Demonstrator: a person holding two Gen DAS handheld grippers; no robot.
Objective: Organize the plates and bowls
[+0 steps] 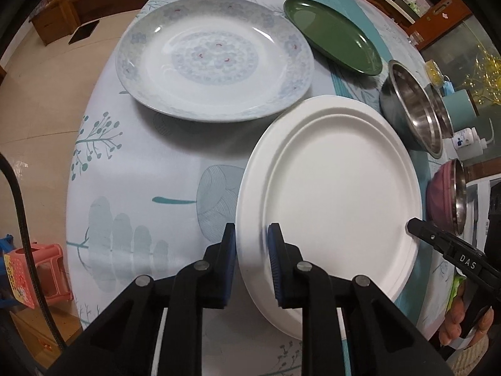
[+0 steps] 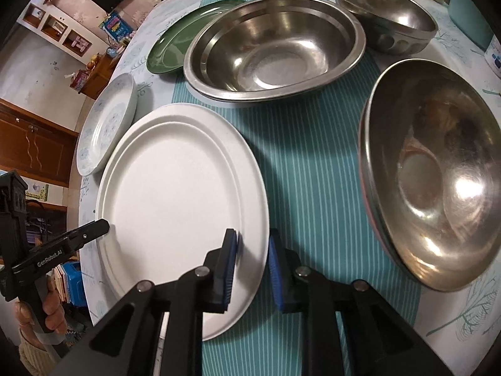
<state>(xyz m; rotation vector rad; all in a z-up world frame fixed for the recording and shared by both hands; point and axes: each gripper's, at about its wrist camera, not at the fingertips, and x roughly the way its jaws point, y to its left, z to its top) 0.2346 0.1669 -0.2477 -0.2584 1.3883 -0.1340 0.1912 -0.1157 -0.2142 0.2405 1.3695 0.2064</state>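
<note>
A plain white plate (image 1: 332,194) lies on the table between both grippers; it also shows in the right wrist view (image 2: 175,194). My left gripper (image 1: 251,238) straddles its left rim, jaws partly open, not clamped. My right gripper (image 2: 252,244) straddles its right rim the same way. A white plate with blue flower pattern (image 1: 216,59) lies beyond, also seen at the left in the right wrist view (image 2: 106,125). A green oval plate (image 1: 335,34) lies at the back (image 2: 175,47). Steel bowls stand to the right: a wide one (image 2: 272,47), a smaller one (image 2: 388,15), and a pink-sided one (image 2: 438,172).
The tablecloth (image 1: 141,172) is pale with leaf prints and a teal striped runner (image 2: 313,156). A teal container (image 1: 460,100) and a white bottle (image 1: 466,139) stand at the table's right edge. A pink stool (image 1: 40,269) is on the floor left.
</note>
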